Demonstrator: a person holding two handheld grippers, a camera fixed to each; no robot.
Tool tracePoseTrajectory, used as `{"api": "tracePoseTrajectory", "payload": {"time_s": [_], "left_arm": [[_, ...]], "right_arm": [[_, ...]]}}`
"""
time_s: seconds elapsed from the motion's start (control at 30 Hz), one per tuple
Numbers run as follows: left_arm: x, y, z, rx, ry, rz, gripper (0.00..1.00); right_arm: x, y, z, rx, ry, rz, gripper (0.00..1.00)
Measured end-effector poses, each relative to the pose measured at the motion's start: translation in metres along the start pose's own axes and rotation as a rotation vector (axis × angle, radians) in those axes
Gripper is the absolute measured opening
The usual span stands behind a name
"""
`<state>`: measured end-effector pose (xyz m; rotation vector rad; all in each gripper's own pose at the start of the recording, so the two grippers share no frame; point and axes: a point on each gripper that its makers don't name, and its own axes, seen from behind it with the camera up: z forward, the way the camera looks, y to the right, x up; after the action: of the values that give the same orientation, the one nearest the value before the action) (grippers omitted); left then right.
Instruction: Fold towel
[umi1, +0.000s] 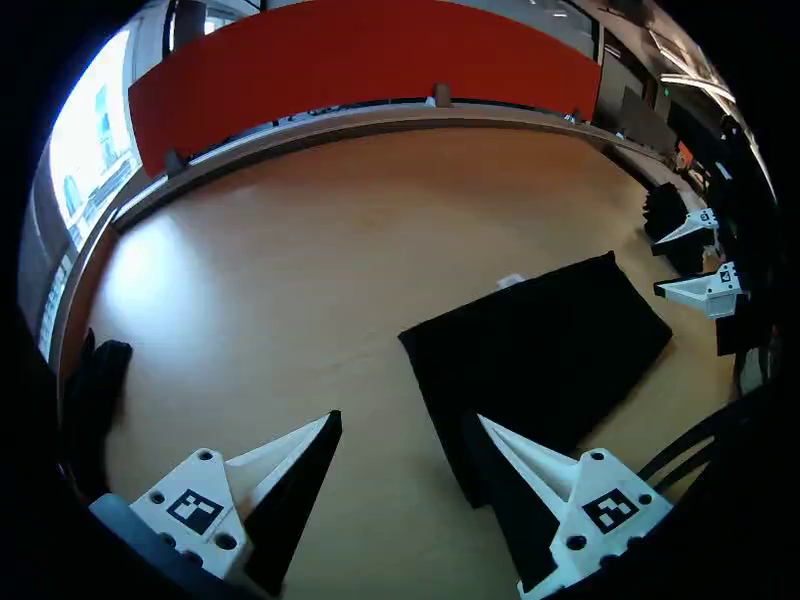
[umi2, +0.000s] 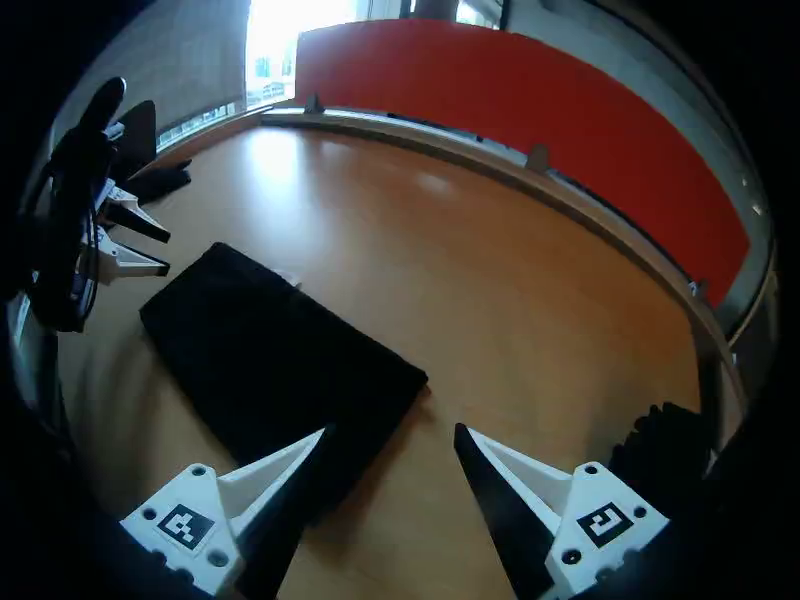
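A black towel (umi1: 545, 345) lies folded into a flat rectangle on the wooden table (umi1: 300, 260), with a small white tag (umi1: 510, 281) at its far edge. My left gripper (umi1: 408, 417) is open just short of the towel's near corner, and its right finger (umi1: 525, 465) overlaps that corner in the view. My right gripper (umi1: 657, 265) stands open beyond the towel's opposite end. In the right gripper view the towel (umi2: 270, 365) stretches away to the left. There my right gripper (umi2: 390, 430) is open by its near end with nothing between the fingers, and the left gripper (umi2: 165, 254) is at the far end.
A red partition (umi1: 370, 70) runs along the table's back edge, with a bright window (umi1: 85, 160) beside it. A dark bundle (umi1: 95, 390) lies near the table's end, seen also as the dark bundle (umi2: 670, 440) in the right gripper view.
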<state>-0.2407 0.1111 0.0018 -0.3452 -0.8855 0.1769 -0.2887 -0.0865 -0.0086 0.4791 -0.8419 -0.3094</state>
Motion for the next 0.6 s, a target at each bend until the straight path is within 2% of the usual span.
{"api": "tracePoseTrajectory", "payload": {"time_s": [0.3,0.6], "left_arm": [[-0.019,0.008,-0.019,0.002,-0.003,-0.032,0.89],[-0.028,0.010,-0.026,0.009,-0.003,-0.042,0.89]], "right_arm": [[-0.016,-0.014,-0.021,-0.003,0.007,0.040,0.90],[-0.026,-0.017,-0.028,-0.005,0.004,0.047,0.90]]}}
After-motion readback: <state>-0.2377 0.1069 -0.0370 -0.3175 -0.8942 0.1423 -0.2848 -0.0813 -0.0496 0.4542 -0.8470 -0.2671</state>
